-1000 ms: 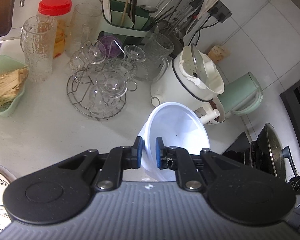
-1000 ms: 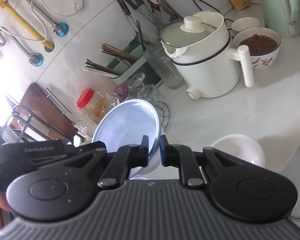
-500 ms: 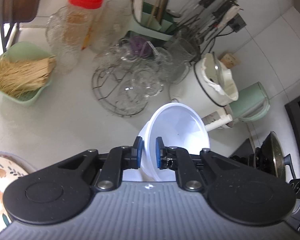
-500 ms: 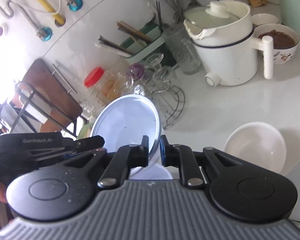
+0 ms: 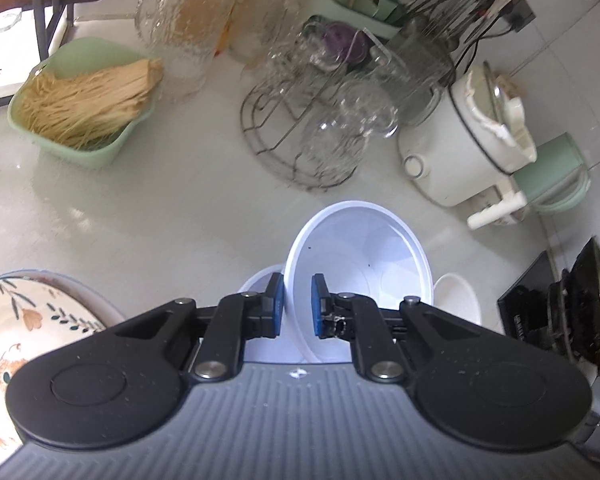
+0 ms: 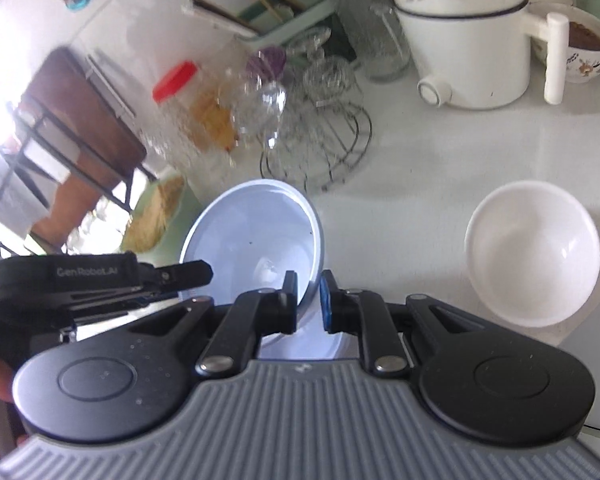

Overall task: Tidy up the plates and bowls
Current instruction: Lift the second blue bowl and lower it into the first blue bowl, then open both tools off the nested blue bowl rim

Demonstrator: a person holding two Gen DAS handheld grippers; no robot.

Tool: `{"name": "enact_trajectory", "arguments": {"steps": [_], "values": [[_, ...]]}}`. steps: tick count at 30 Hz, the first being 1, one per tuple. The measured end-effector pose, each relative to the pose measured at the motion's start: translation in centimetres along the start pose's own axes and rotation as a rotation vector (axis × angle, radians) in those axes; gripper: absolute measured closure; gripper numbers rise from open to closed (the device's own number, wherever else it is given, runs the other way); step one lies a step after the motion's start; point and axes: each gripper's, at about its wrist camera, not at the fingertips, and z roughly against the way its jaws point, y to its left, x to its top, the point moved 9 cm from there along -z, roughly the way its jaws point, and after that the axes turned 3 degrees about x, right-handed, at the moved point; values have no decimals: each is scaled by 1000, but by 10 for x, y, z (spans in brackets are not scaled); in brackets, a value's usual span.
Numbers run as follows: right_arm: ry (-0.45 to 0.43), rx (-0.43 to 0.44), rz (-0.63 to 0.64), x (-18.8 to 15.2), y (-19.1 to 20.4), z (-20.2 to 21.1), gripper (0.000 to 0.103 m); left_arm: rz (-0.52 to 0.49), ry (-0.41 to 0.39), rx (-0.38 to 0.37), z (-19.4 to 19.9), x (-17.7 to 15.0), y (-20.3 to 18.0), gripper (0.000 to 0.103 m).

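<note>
**Item: white bowl, two-tool carry, now low over surface**

Left tool and right tool, both clamped on opposite rims of the white bowl, frame centre. Since a second ago, lowered toward the surface. Second bowl lower right: likely stacking target.

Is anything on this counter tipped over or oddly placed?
Only the big white bowl looks odd: it is tilted steeply, because both claws, left and right, pinch its rim. The small white bowl sits upright.
</note>
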Motion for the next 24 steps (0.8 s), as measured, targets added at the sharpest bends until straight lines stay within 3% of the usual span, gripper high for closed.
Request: {"name": "enact_trajectory", "arguments": {"steps": [15,24], "values": [[98,-36,49,-29,-8,-21,87,-49,81,70,-18,-26,13,88],[96,-44,55,-29,-8,-22,87,-59,107,87,-19,-25,13,88]]}}
